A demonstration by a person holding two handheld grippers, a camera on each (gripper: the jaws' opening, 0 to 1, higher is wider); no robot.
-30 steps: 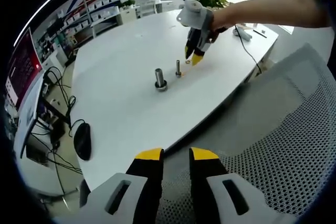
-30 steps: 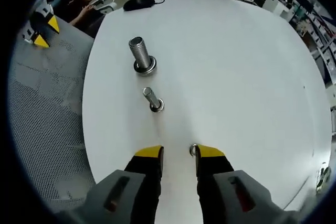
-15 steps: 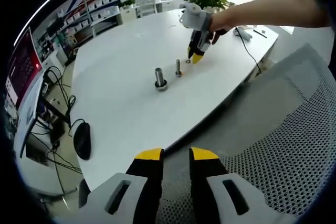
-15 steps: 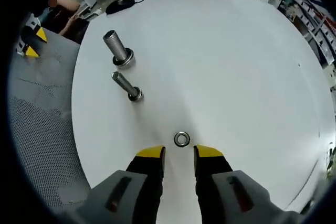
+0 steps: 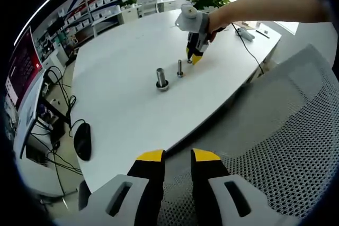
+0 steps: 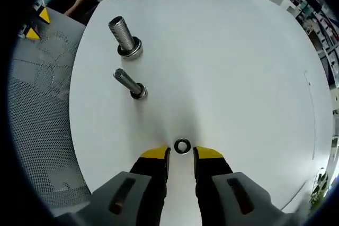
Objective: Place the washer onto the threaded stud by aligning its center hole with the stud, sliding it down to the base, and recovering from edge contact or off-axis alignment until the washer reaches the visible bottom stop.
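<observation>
— Washer (image 6: 182, 146) loc?
— Flat on white tabletop (image 6: 238, 67), just past yellow tips of right tongs (image 6: 181, 153), jaws apart w/ a narrow gap, nothing in them. Thin stud (image 6: 130, 83) stands well apart from washer, thick stud (image 6: 124, 36) beyond it.
— Left tongs (image 5: 178, 155)?
— Jaws parted, empty, over mesh chair (image 5: 286, 146), well apart from washer, short of tabletop edge.
</observation>
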